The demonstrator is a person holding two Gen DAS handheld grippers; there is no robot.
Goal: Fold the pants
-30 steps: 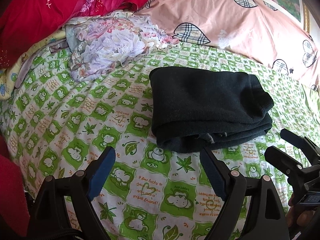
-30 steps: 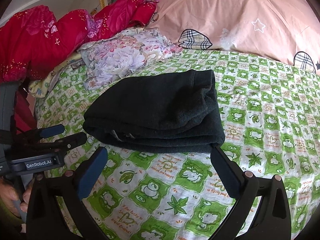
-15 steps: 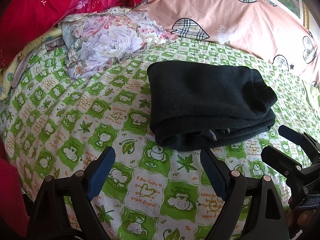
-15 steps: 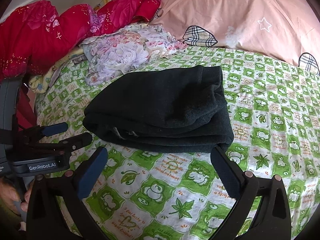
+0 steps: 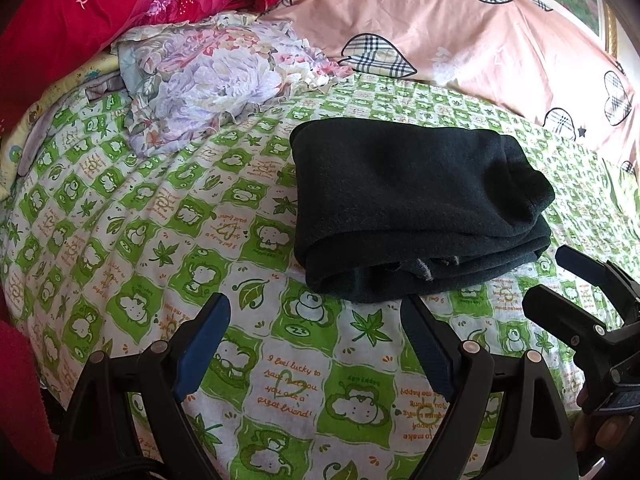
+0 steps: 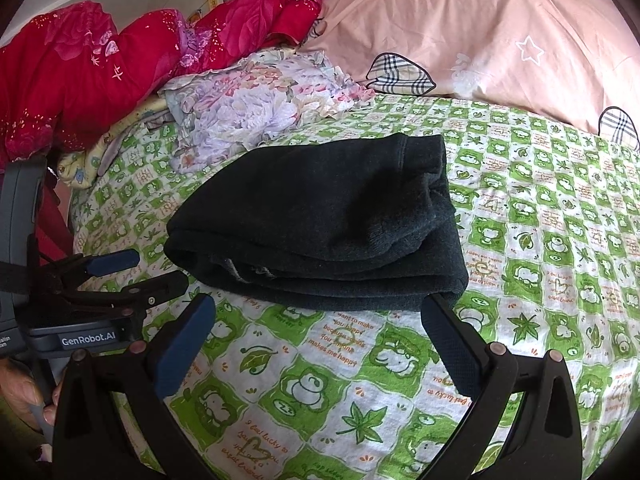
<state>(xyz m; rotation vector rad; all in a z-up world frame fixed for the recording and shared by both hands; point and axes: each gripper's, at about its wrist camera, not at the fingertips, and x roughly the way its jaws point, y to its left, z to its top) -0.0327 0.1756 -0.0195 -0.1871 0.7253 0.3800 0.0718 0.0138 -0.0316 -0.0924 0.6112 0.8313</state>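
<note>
Pants (image 5: 416, 204) are lying folded on the green bedsheet (image 5: 160, 240), soft and floppy. I am keeping left gripper (image 5: 316, 344) and right gripper (image 6: 316, 344) spread wide, empty, near their thick front edge.

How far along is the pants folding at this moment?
Done: the dark pants lie folded into a compact layered bundle on the green patterned sheet. In hand: nothing; the left gripper and right gripper are both open, just short of the bundle's near edge and apart from it. Left: seemingly little, perhaps a final tidy of the slightly uneven layers.
</note>
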